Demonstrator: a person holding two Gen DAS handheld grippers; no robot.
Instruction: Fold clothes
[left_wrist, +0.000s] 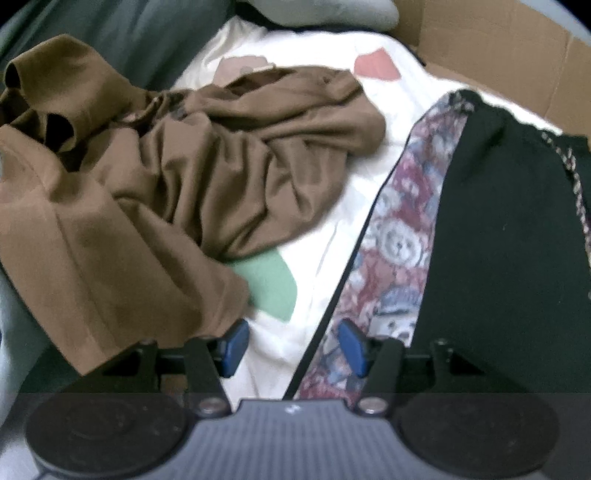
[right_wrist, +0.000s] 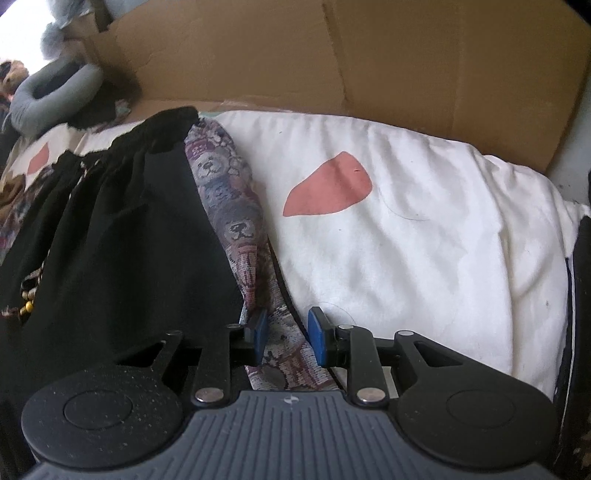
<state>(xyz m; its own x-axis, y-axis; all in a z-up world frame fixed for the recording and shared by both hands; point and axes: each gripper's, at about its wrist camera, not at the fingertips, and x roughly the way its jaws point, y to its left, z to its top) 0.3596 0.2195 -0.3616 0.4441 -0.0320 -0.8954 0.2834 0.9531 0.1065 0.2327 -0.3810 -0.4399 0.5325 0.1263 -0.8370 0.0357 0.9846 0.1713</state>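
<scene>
A white bedcover (right_wrist: 424, 229) with salmon and green patches spreads across the bed in both views, and a brown cardboard panel (right_wrist: 369, 55) stands along its far edge. Only the left wrist view shows the crumpled brown garment (left_wrist: 166, 177), heaped on the cover to the left, one hem hanging over the left finger of the left claw (left_wrist: 293, 345). That view also shows a dark green fabric (left_wrist: 110, 33) behind the heap. The black garment (right_wrist: 122, 236) with its teddy-bear print band (right_wrist: 236, 221) appears in both views, lying lengthwise on the cover; in the left view it sits to the right, well apart from the brown heap at the far end. Only the right wrist view shows a grey padded ring cushion (right_wrist: 55, 96) at the far left beside the cardboard.

The left claw stands open over bare cover, its right pad over the print band's edge. The right claw (right_wrist: 287, 338) is narrower, with the print band running between its blue pads; I cannot tell whether they pinch it.
</scene>
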